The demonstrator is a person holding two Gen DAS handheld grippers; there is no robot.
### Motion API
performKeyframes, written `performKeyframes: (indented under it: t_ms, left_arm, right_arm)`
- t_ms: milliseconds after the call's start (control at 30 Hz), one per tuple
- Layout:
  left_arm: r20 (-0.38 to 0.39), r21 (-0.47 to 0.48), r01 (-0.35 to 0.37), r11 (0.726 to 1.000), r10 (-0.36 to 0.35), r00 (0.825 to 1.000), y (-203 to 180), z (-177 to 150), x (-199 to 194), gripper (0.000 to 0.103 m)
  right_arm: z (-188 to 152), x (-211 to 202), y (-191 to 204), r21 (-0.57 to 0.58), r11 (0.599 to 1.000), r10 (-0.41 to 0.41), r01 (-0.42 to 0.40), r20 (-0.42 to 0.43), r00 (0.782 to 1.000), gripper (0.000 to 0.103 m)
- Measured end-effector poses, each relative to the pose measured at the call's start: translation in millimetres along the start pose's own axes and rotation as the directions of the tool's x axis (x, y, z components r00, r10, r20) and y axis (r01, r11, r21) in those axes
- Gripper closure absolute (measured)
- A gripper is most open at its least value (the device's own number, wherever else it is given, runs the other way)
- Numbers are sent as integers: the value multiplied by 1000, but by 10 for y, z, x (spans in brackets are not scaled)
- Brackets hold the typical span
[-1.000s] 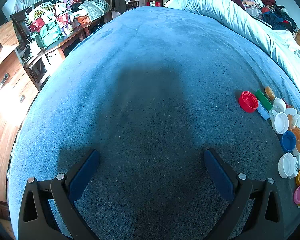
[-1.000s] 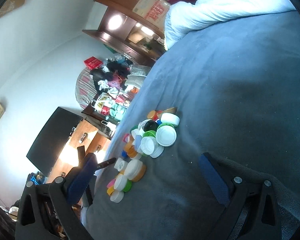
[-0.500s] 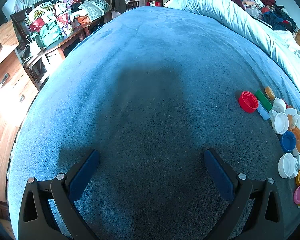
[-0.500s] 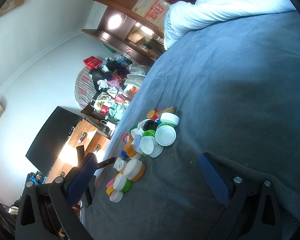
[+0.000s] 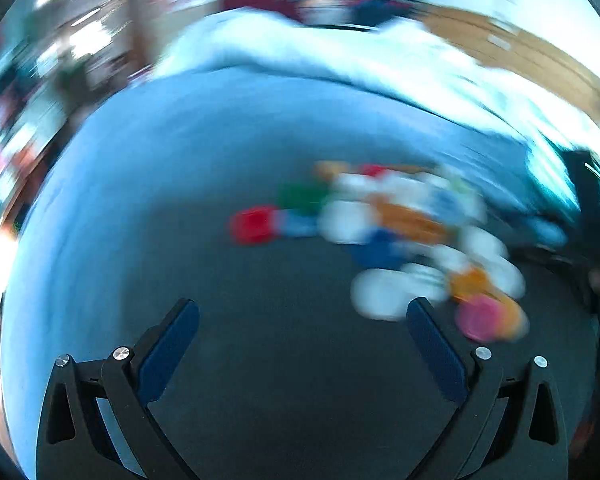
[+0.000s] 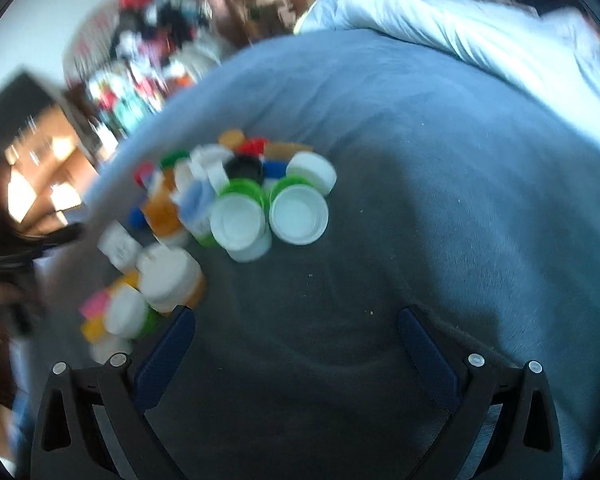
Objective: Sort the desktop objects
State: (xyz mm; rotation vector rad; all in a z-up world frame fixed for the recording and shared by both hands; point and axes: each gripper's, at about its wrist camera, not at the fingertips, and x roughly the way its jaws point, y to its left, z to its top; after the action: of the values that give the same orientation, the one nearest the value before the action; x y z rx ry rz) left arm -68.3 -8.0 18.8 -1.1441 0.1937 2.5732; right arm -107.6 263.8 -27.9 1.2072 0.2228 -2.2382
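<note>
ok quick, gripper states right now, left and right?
Left gripper: open, holding nothing, above the blue blanket.
Right gripper: open, holding nothing, near the pile of caps.

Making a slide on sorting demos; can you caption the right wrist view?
Open right gripper above a blue blanket, facing a pile of bottle caps.

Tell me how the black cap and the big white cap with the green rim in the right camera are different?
The black cap is dark and smaller; the white cap with the green rim is pale and wider. The black cap sits buried mid-pile, while the white one lies at the pile's edge, hollow side up. Both are round and rest on the blue blanket.
</note>
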Motion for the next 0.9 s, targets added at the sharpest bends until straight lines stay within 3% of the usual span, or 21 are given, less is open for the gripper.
performKeyframes:
  t_ms: [67,167,300,333,367,433,467,567,700,800,900]
  left_arm:
    - [8,22,50,998,-50,999,-89,10,17,2]
    - [30,-18,70,997,-70,997,-46,48,69,2]
    - [-14,-6,113,994,-113,993,-45,110,223,5]
    - [-42,1,124,992,-124,991,-40,121,285,12]
    - [-65,3,137,991,-136,989,-75,130,338,26]
    - [-88,-4,174,985,-174,981,-103,159,410,34]
    - [-82,-11,187,982,-187,979,-106,178,407,49]
    - [-63,-31,177,984,-179,982,-143,210,377,81]
    - [-40,-68,139,988,-142,989,-157,164,266,93]
    - [-8,-106,109,988,-110,994,-151,100,134,93]
    - [41,-155,68,986,-62,997,-108,42,-16,93]
  right_arm:
    - [3,9,117,-60,995,-81,81,4,997,0]
    - [-29,-6,-21,-19,999,-29,29,-2,1000,0]
    - [-11,-26,-54,10,1000,9,-9,-6,1000,0]
    - [-8,-33,-59,8,1000,12,-12,-9,1000,0]
    - [-20,-43,-84,11,1000,21,-21,-7,1000,0]
    - [-25,-65,-111,24,999,45,-45,-2,999,0]
    - [-37,-80,-126,22,998,61,-61,-3,998,0]
    - [25,2,-136,17,996,92,-92,-14,996,0]
    - [24,-28,3,-64,997,40,-42,-33,999,0]
    - [7,-110,-31,-50,998,29,-29,-5,1000,11]
    - [56,-212,-90,-32,999,11,-10,43,999,11]
